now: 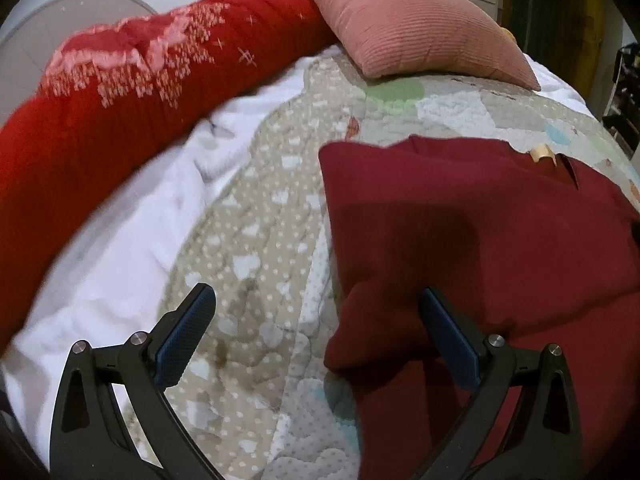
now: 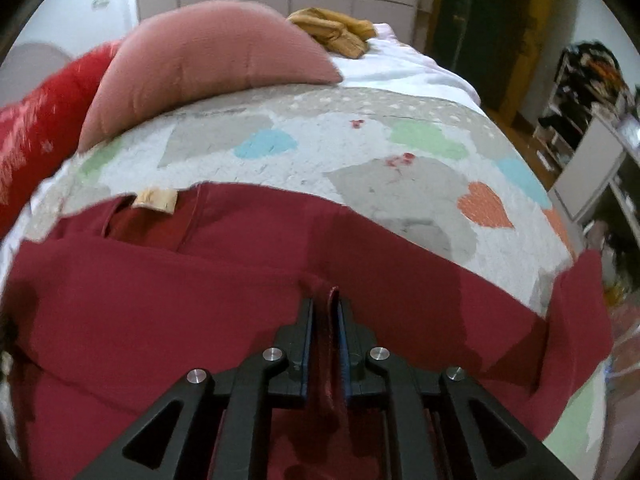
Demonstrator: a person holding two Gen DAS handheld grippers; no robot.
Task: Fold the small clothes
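Right up close, the right gripper (image 2: 324, 316) is clamped on a pinched ridge of the dark red garment (image 2: 200, 300), a thin fold of cloth standing up between the two pads. The garment lies spread across the patchwork quilt (image 2: 360, 148) on the bed, its neck label (image 2: 156, 200) at the far edge, one part trailing off toward the right side of the quilt.

Over on the other side, the left gripper (image 1: 316, 328) hangs wide open, gripping nothing. Its right finger sits over the garment's near left corner, its left finger over bare quilt, so that edge lies just between the jaws.

This looks like the middle of a fold: one hand has its hold, the other is lining up for the matching grab. I'd say the next move calls for the left gripper to come down and close on that corner, catching all the layers there, then for both hands to lift and carry the cloth across evenly.

Beyond the garment, a pink cushion (image 2: 200, 52) and a red blanket (image 1: 120, 88) sit well clear at the head of the bed, and a yellow garment (image 2: 336, 32) waits further back.
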